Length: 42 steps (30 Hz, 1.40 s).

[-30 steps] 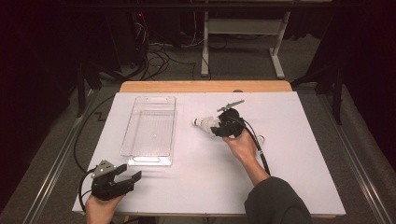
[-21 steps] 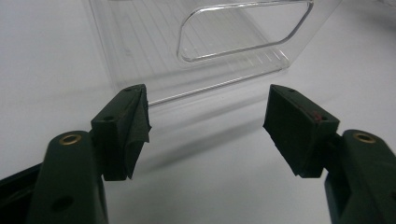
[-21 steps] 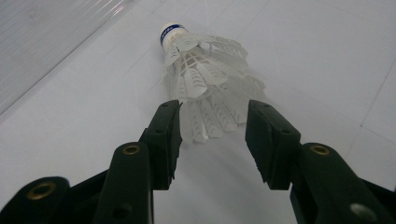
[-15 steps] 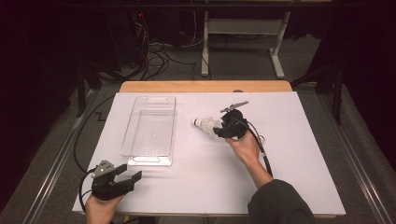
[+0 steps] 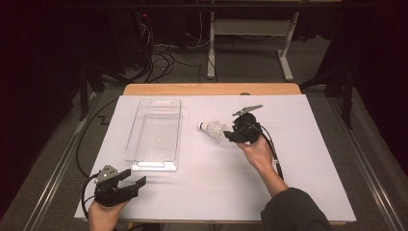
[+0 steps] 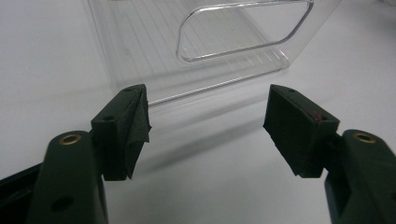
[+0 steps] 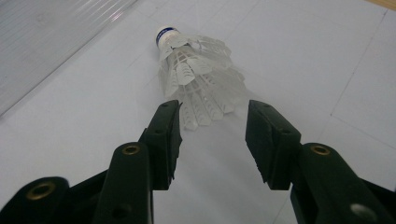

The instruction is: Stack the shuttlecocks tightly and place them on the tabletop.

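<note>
shuttlecock (image 7: 198, 74) w/ unreadable blue cork band, just ahead of right gripper (image 7: 212, 133) jaws spread; left gripper (image 6: 205, 126) jaws spread, empty

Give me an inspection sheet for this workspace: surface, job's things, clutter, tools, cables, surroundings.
Surface: white sheet-covered table, wooden edge at the far side.
Job's things: white feathered shuttlecock lying on its side, cork pointing toward the clear rectangular plastic tray; tray has nothing in it.
Clutter: nothing seen.
Tools: right tool open, jaws on either side of the feather skirt's end, pads not pressing on it. Left tool open, nothing between its jaws, facing the tray's handle end.
Cables: one black cable trails from each tool; loose cables lie on the floor beyond the table.
Surroundings: dark room, white metal frame behind.
</note>
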Each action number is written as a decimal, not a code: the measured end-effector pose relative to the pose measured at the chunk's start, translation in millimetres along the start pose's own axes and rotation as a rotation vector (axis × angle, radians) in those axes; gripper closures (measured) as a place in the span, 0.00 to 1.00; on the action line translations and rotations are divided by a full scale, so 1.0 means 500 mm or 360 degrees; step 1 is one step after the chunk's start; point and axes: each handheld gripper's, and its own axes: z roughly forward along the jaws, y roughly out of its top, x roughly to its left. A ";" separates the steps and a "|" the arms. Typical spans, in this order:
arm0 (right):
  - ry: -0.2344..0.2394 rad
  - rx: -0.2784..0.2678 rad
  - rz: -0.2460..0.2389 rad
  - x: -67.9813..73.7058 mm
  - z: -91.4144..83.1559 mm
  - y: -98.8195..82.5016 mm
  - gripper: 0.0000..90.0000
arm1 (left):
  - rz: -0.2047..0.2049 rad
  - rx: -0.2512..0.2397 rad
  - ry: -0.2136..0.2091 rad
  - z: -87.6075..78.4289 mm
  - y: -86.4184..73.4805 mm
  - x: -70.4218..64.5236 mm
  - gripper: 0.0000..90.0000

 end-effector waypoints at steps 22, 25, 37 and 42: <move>-0.0039 -0.0014 0.0005 -0.014 -0.036 -0.027 0.62 | -0.0003 0.0000 0.0000 0.000 0.000 0.000 0.35; -0.0048 -0.0007 0.0014 -0.017 -0.039 -0.035 0.62 | -0.0001 0.0002 0.0001 0.000 0.000 0.000 0.35; -0.0058 -0.0017 0.0044 -0.030 -0.057 -0.060 0.62 | -0.0004 0.0003 0.0001 0.001 0.000 -0.001 0.35; -0.0071 -0.0023 0.0054 -0.036 -0.069 -0.069 0.62 | -0.0004 0.0004 0.0000 0.001 0.000 -0.001 0.35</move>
